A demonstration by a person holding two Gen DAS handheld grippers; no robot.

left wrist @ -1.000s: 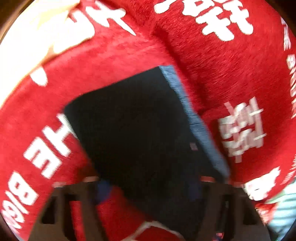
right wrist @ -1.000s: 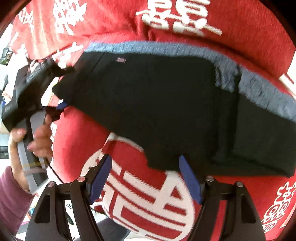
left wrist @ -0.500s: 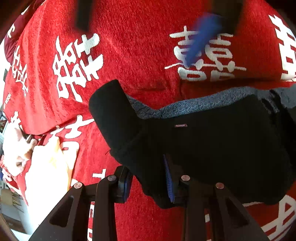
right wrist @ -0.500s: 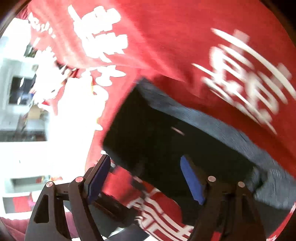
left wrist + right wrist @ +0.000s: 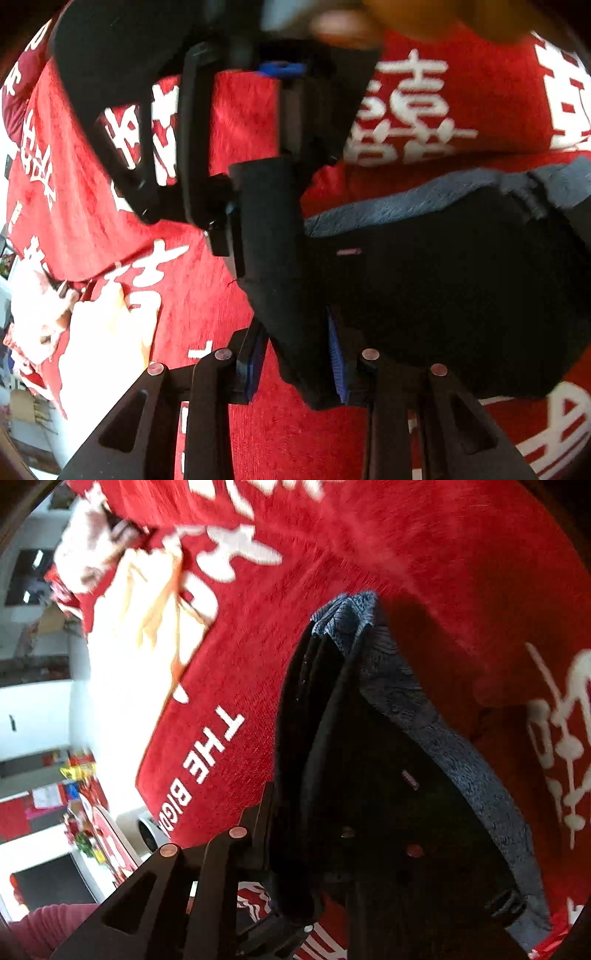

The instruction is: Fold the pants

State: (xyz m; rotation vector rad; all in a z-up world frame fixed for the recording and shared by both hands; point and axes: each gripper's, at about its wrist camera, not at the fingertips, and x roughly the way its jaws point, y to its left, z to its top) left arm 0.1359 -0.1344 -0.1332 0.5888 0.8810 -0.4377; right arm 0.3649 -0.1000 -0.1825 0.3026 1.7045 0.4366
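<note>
Left wrist view: my left tool (image 5: 297, 354) pinches a raised fold of the black pants (image 5: 443, 288), which lie on the red cloth (image 5: 207, 288). My right tool (image 5: 240, 155) crowds the same fold; I judge they could collide or tug it loose.

Right wrist view: my right tool (image 5: 310, 849) grips the pants (image 5: 388, 775), bunched, grey waistband showing. Layers may slip unevenly.
</note>
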